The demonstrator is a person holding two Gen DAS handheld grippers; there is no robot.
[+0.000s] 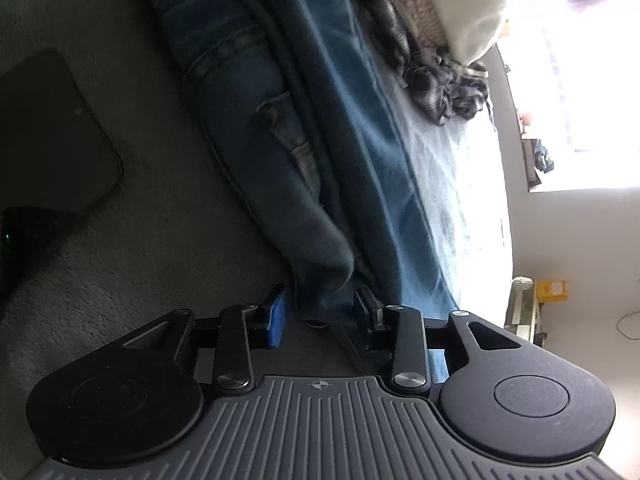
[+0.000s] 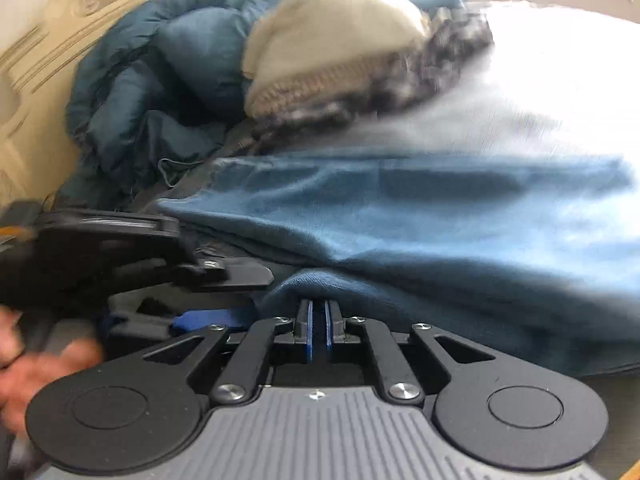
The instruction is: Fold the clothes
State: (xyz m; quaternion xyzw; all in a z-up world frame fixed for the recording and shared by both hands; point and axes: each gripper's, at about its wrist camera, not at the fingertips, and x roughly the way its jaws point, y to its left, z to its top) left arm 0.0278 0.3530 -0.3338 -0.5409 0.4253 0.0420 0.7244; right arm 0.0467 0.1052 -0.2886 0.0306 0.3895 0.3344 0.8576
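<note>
Right gripper (image 2: 318,322) nipped narrow on blue garment (image 2: 400,216) edge — left gripper (image 1: 320,312) partly parted, pads astride the cloth's hem, not pressing.

Soft matt blue cloth garment (image 2: 440,216), ribbed knit cream sweater (image 2: 320,80) (fuzzy), rough grey carpet (image 1: 132,240)

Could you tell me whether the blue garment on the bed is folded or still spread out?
Partly folded: the blue garment lies lengthwise on the bed, one layer doubled over another along its near edge.
</note>
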